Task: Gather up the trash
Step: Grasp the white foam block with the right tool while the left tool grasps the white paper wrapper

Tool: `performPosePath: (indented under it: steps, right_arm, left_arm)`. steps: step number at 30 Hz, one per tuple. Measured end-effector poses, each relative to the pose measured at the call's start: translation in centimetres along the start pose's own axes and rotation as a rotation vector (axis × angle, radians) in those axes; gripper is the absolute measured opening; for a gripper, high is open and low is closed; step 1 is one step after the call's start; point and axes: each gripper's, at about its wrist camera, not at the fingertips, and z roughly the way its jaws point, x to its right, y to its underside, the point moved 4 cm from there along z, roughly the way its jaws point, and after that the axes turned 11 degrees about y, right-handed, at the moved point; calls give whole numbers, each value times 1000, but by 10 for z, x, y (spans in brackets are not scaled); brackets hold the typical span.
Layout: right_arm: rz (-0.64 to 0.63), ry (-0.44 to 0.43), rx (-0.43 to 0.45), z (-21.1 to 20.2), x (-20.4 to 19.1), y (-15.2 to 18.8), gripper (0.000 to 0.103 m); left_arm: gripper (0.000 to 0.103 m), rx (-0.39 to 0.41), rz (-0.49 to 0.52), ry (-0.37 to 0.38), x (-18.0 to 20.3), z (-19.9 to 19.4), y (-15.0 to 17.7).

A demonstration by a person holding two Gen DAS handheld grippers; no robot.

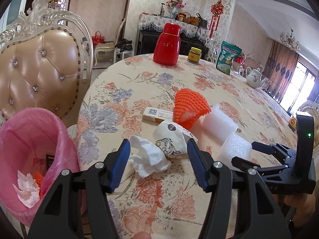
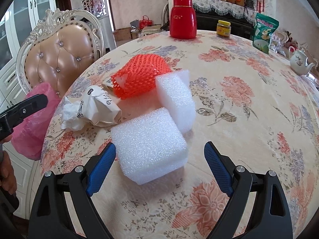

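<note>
On the floral table lie a crumpled white tissue (image 1: 148, 158) (image 2: 69, 117), a crushed paper cup (image 1: 171, 137) (image 2: 101, 107), an orange foam net (image 1: 190, 107) (image 2: 139, 75), a small card box (image 1: 157, 115) and two white foam blocks (image 2: 151, 145) (image 2: 175, 99), also in the left wrist view (image 1: 235, 149) (image 1: 219, 121). My left gripper (image 1: 158, 165) is open around the tissue. My right gripper (image 2: 159, 167) (image 1: 251, 151) is open around the near foam block. A bin with a pink liner (image 1: 30, 149) (image 2: 33, 119) stands at the table's left edge and holds tissue and orange net.
A padded chair (image 1: 39, 69) (image 2: 59, 55) stands behind the bin. At the table's far side stand a red flask (image 1: 167, 45) (image 2: 182, 18), a yellow-lidded jar (image 1: 194, 55) (image 2: 223, 28), a green snack bag (image 1: 228, 57) (image 2: 264, 32) and a white teapot (image 1: 255, 77) (image 2: 300, 61).
</note>
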Motion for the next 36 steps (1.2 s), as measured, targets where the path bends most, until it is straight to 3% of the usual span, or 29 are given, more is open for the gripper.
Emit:
performPosePath:
  steps: [8,12,14,26,34,36]
  right_arm:
    - [-4,-22,-19,8,-3,2,85]
    - [-9,-34,-34,11,-2,4,70]
    - [-6,-42,-33,11,0,4,69]
    - [74,-8,95,-16,27,-14,69]
    - [90,14,127,-23,36,-18,69]
    - [97,16,137,-26,38,-18,69]
  left_arm:
    - [57,-18,9,19,6,17,-5]
    - [57,-25,16,31,11,25,-7]
    - [57,-28,19,36,13,28,-8]
    - [57,-74,40,40,22,60,-13]
    - [58,-127,50,8,17,81,-11]
    - [73,-147,57,-2,17,87,-10]
